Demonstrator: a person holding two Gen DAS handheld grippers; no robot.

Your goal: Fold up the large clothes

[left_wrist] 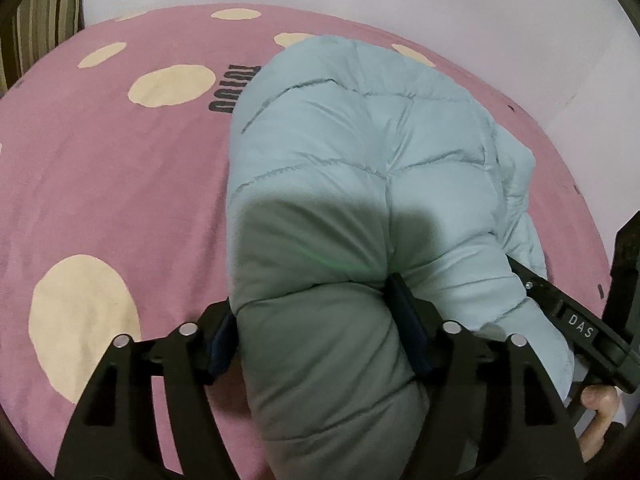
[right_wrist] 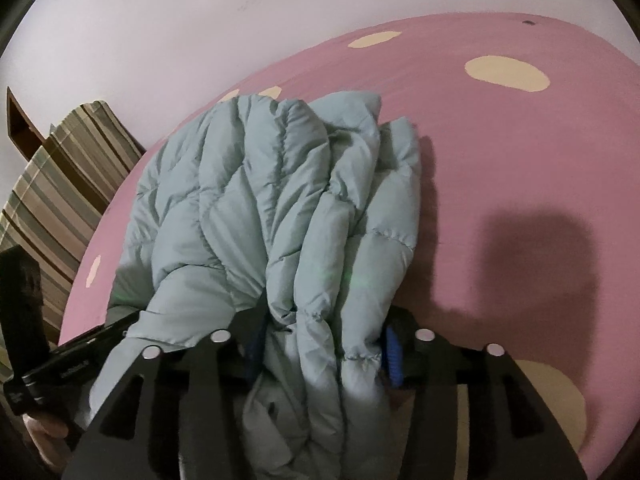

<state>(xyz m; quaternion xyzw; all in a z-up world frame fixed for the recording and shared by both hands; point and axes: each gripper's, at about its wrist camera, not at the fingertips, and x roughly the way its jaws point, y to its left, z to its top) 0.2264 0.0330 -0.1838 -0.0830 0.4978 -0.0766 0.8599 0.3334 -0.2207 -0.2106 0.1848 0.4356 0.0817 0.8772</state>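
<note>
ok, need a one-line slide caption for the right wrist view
Right gripper clamps a bunched fold of the pale blue puffer jacket over a pink dotted bedsheet.

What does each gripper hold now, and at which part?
Both hold the light blue puffer jacket. The left gripper jaws pinch a thick padded fold at its near edge; the right gripper jaws clamp a bunched near edge.

A pink bedsheet [left_wrist: 120,184] with cream dots covers the bed; a striped cushion [right_wrist: 60,184] lies at its edge, against a pale wall [right_wrist: 200,20]
</note>
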